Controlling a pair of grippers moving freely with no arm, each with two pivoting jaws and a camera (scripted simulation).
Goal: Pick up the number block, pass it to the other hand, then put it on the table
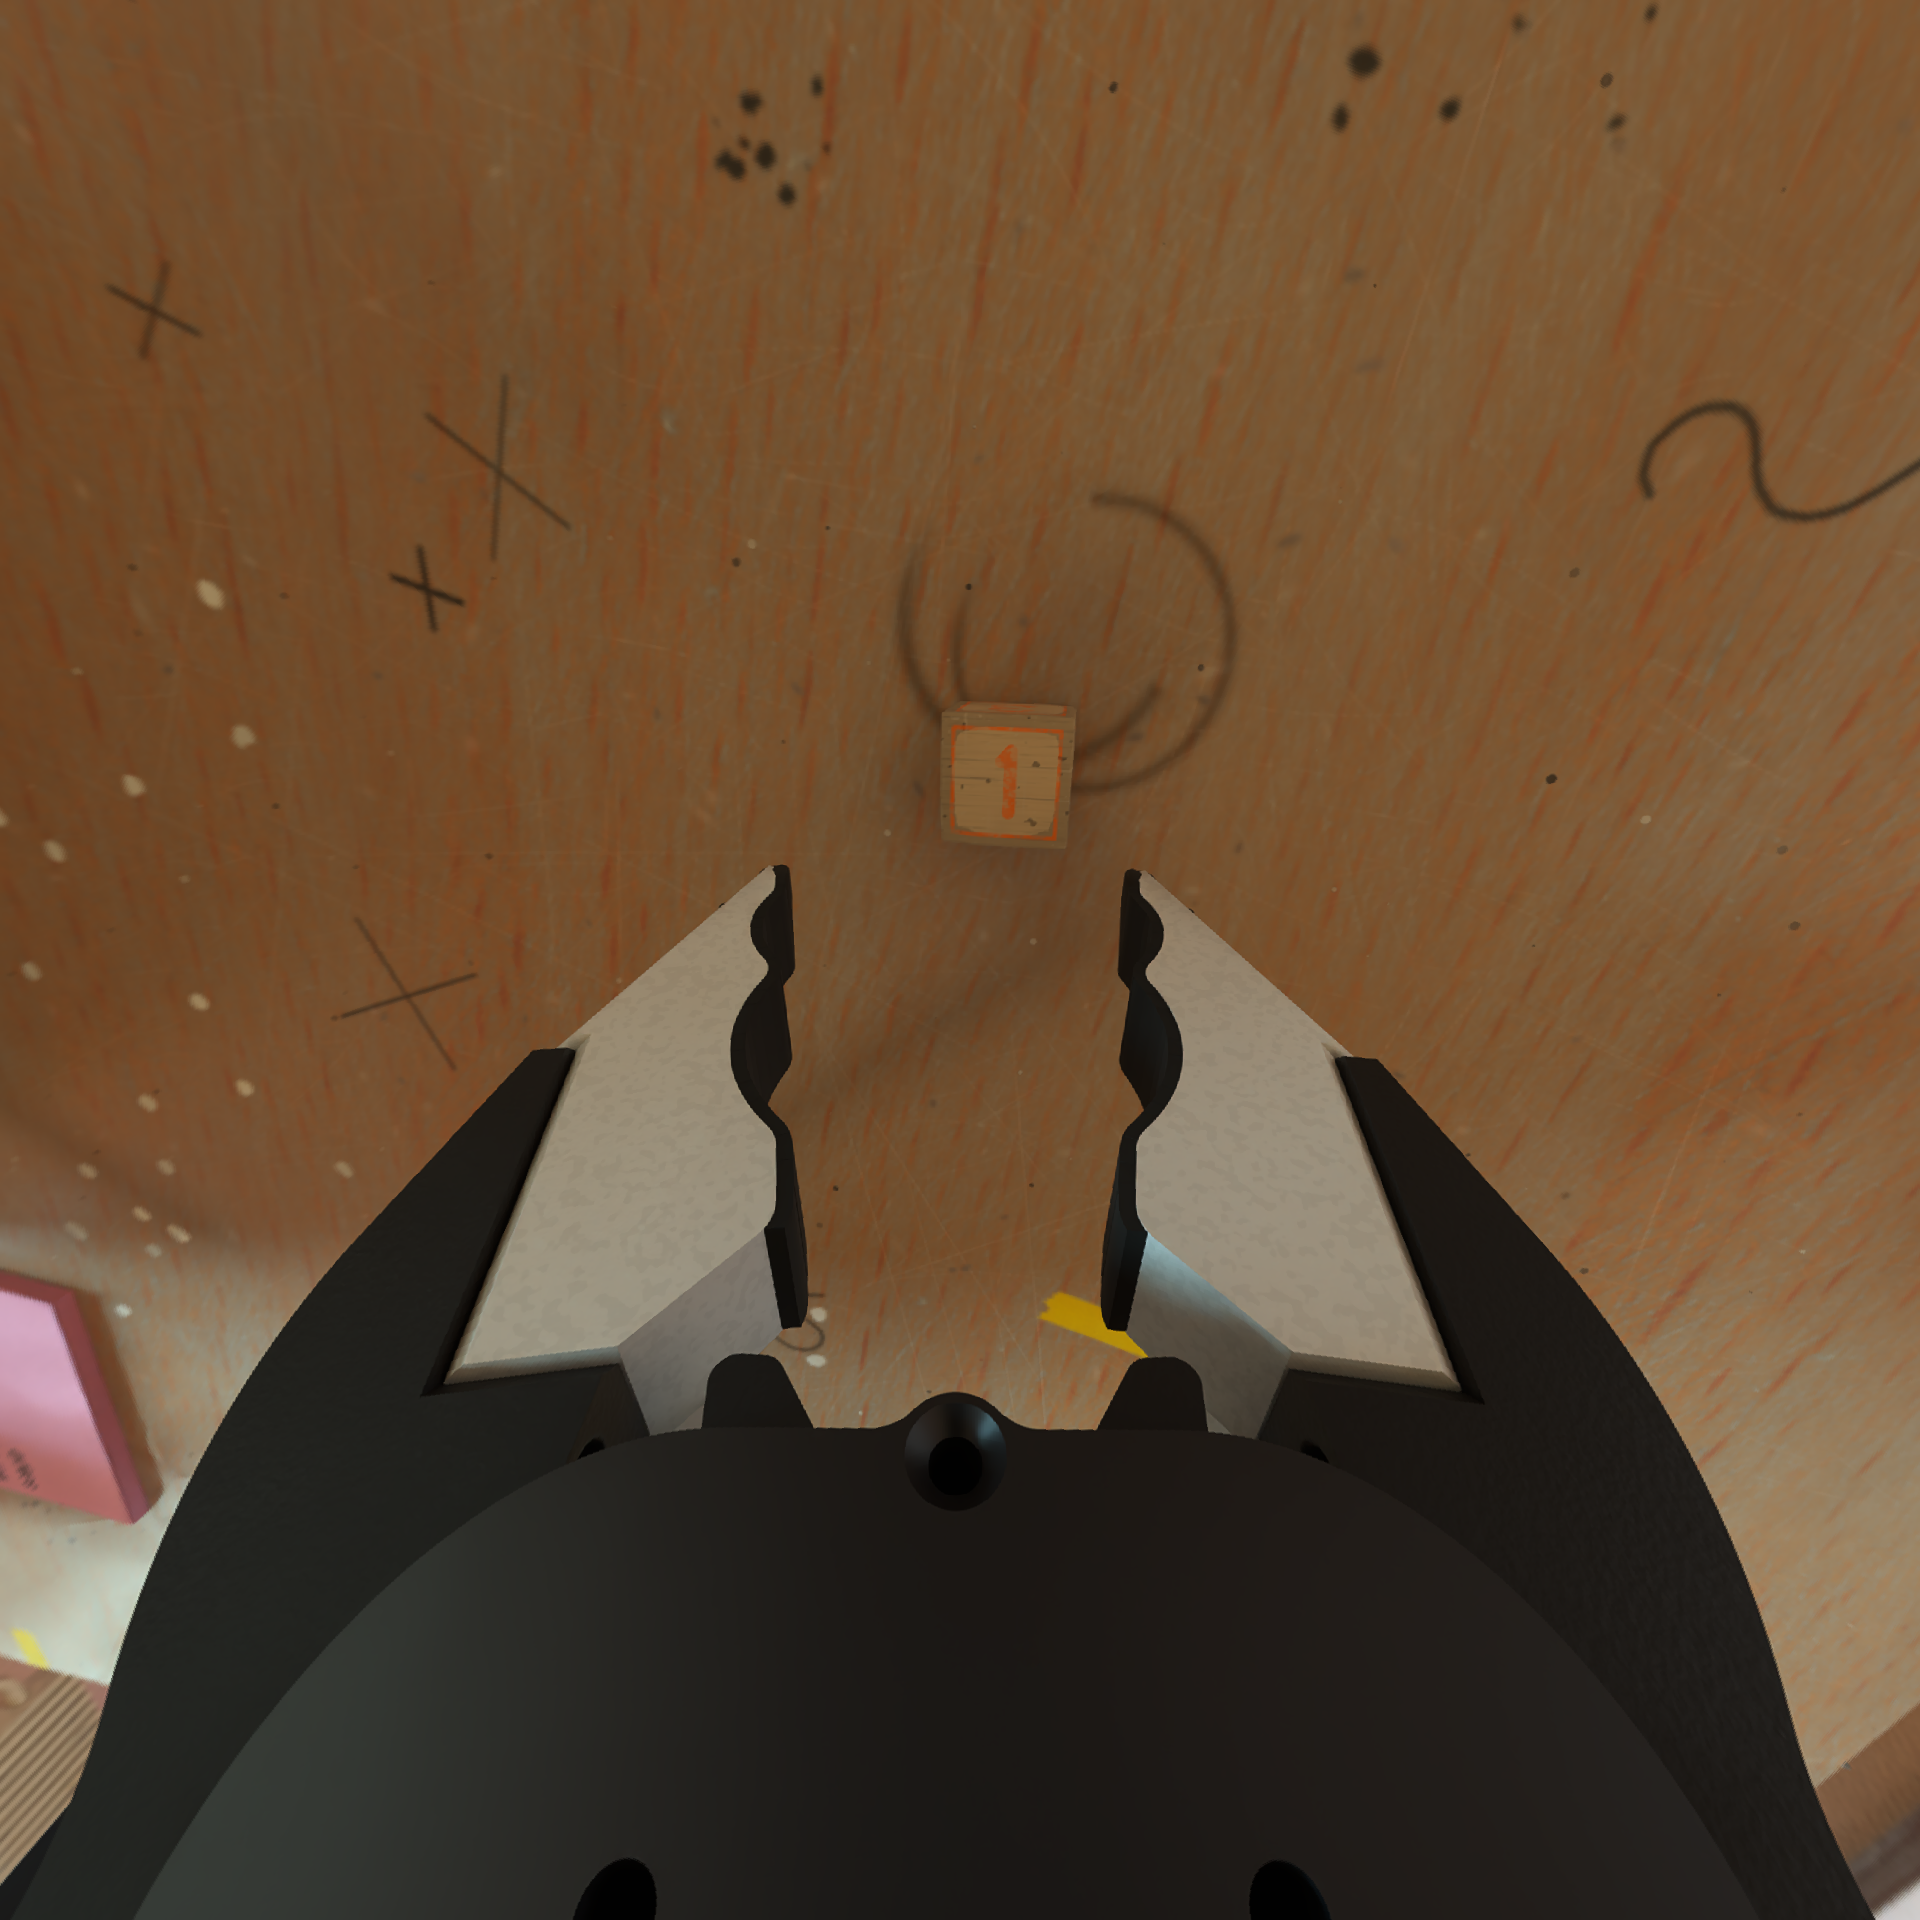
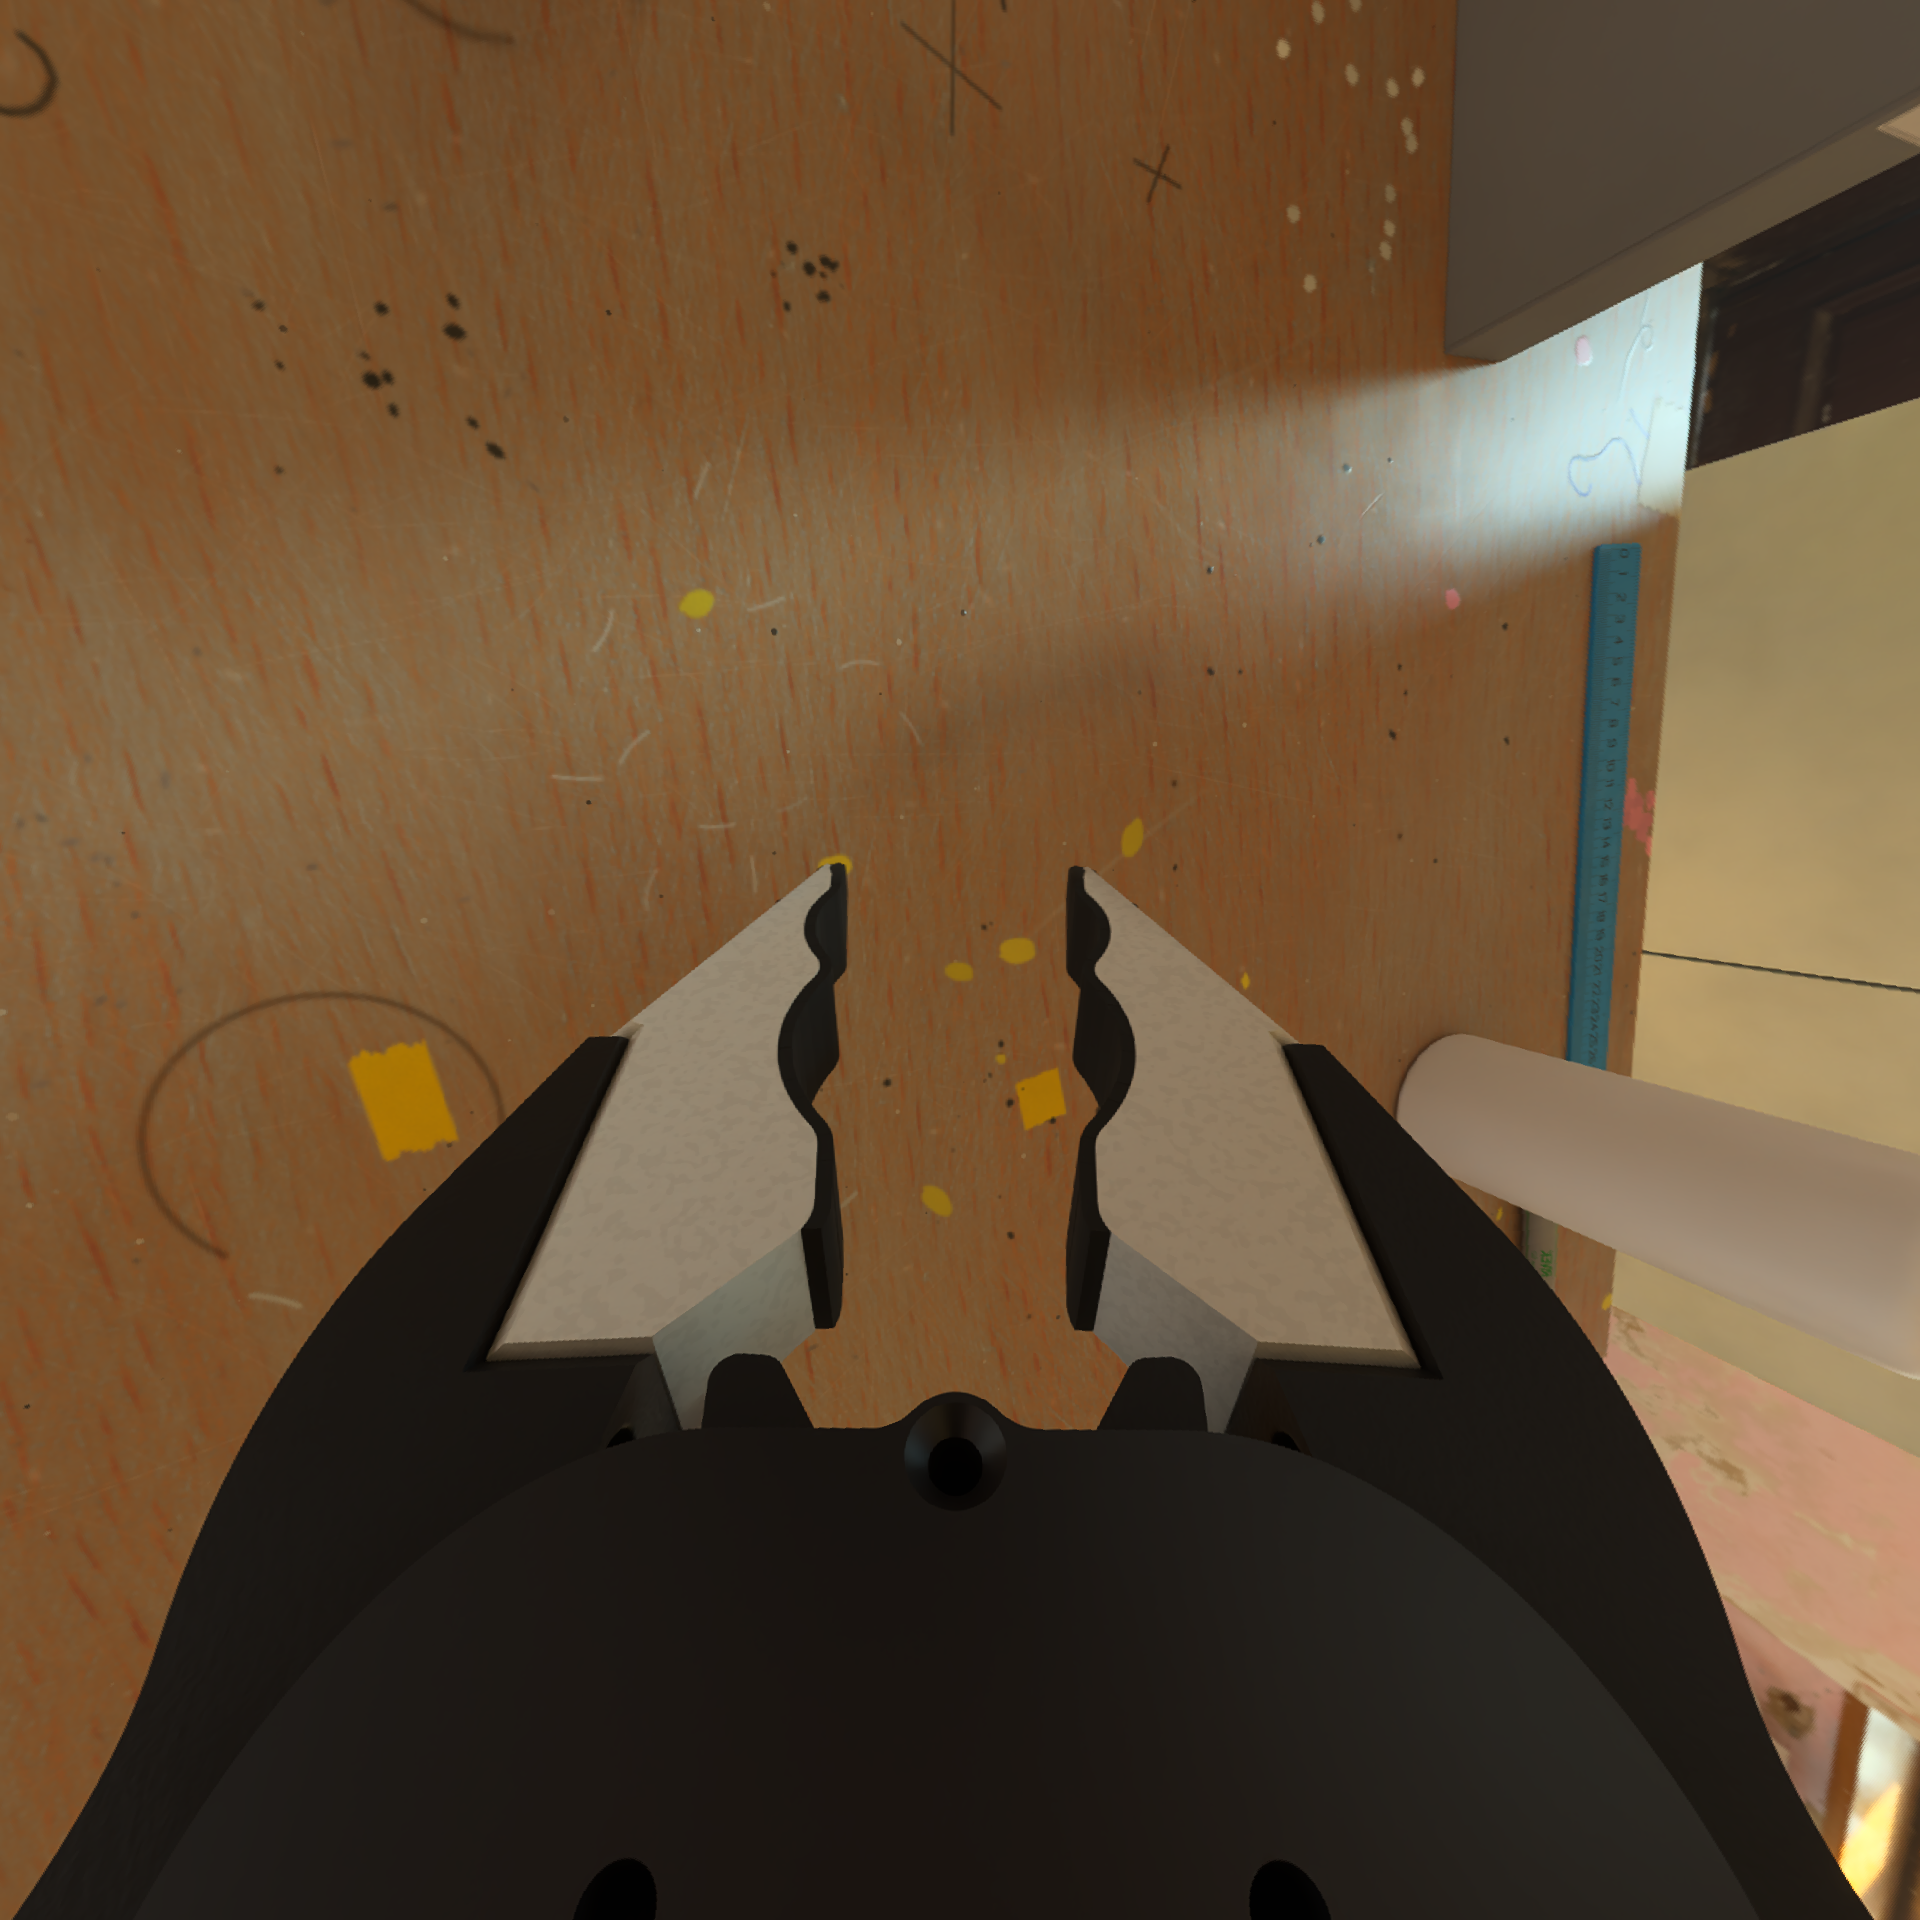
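Note:
The number block [image 1: 1006, 777] is a small wooden cube with an orange-framed face. It rests on the brown wooden table [image 1: 1351, 312], on a drawn ring mark. My left gripper [image 1: 956, 871] is open and empty above the table; the block shows just beyond its fingertips, slightly right of their middle. My right gripper [image 2: 956, 869] is open and empty over another part of the table [image 2: 520, 520], which has yellow paint spots and tape bits. The block is not in the right wrist view.
A pink book [image 1: 62, 1403] lies at the left, near the table edge. In the right wrist view a blue ruler [image 2: 1605, 810] lies along the table's right edge, a white roll [image 2: 1662, 1174] juts in beside it, and a grey box [image 2: 1662, 156] stands top right.

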